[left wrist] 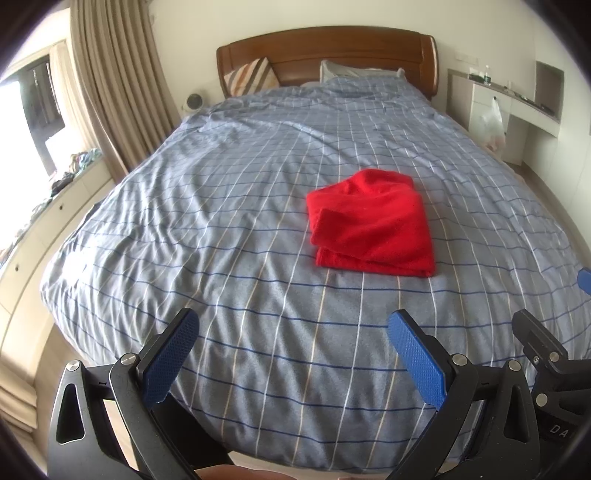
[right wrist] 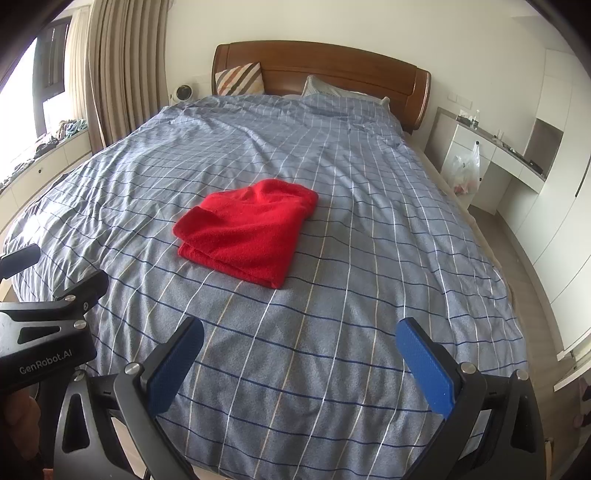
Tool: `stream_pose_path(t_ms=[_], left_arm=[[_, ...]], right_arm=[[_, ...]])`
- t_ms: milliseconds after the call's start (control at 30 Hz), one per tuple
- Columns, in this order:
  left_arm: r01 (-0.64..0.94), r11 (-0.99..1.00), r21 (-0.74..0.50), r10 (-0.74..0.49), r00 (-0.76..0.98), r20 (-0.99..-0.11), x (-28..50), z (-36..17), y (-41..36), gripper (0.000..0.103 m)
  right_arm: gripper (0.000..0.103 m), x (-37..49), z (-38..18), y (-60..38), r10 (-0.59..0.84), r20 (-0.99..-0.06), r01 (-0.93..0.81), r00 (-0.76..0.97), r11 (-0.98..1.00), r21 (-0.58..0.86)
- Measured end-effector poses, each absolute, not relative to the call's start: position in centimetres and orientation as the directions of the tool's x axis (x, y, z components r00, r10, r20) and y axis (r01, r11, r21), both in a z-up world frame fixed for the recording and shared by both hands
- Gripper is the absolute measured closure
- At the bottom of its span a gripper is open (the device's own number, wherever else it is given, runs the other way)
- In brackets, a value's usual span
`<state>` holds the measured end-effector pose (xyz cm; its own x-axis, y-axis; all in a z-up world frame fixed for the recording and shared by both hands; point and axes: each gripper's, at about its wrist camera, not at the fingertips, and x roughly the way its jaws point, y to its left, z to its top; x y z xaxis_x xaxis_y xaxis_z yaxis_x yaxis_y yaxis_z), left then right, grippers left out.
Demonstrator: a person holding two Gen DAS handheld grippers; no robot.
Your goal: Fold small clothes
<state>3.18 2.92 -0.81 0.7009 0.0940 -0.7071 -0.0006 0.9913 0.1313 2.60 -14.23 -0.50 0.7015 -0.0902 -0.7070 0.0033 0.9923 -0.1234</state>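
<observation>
Both tools, left tool (left wrist: 291, 328) and right tool (right wrist: 300, 338), gape empty above the bedspread (left wrist: 229, 229), folded red garment (left wrist: 371, 223) ahead

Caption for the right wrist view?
Open right gripper held back above blue checked duvet, folded red garment lying ahead, untouched.

You face a bed (right wrist: 369, 221) under a blue checked duvet, its wooden headboard (right wrist: 332, 62) against a cream wall (right wrist: 332, 22). Beige curtains (right wrist: 122, 62) hang beside the bright window (right wrist: 18, 92) on your left; white built-in cabinets (right wrist: 517, 158) stand right.
</observation>
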Motion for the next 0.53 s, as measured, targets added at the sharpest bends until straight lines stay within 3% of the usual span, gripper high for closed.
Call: stream_pose_path(t_ms=[533], left_arm=[[0.004, 0.992, 0.123, 0.082, 0.719, -0.69, 2.65, -0.62, 2.8, 0.0]], right_arm=[[0.001, 2.6, -0.74, -14.5, -0.093, -0.708, 0.005, 0.7, 0.992, -0.125]])
